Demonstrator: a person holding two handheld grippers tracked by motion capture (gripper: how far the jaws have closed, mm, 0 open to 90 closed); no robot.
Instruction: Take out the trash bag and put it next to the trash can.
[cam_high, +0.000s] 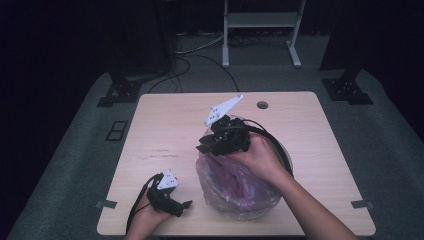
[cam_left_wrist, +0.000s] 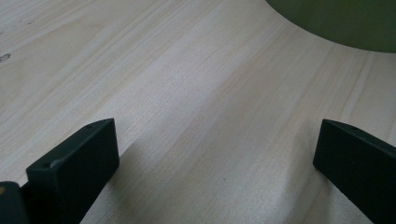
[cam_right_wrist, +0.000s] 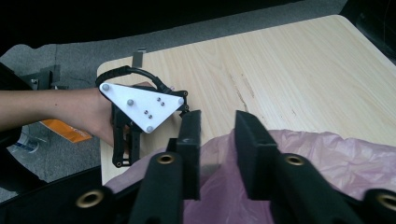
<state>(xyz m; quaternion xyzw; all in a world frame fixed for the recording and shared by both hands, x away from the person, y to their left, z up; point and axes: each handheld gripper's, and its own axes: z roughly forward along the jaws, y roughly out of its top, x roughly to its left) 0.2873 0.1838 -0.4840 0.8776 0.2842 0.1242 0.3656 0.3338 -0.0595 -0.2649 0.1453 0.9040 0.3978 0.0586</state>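
1. In the high view, the right gripper hovered over the far rim of a pink plastic bag lining a round bin that sat right of the table's centre. The left gripper rested on the wood near 7 o'clock, well apart from the bag.
2. In the left gripper view, the jaws stood spread wide over bare wood with nothing between them; a dark green curve showed at 1 o'clock.
3. In the right gripper view, the jaws stood slightly parted above the crumpled bag, with no film pinched between them. The left gripper lay at 10 o'clock.
4. No brand, label or writing could be read.
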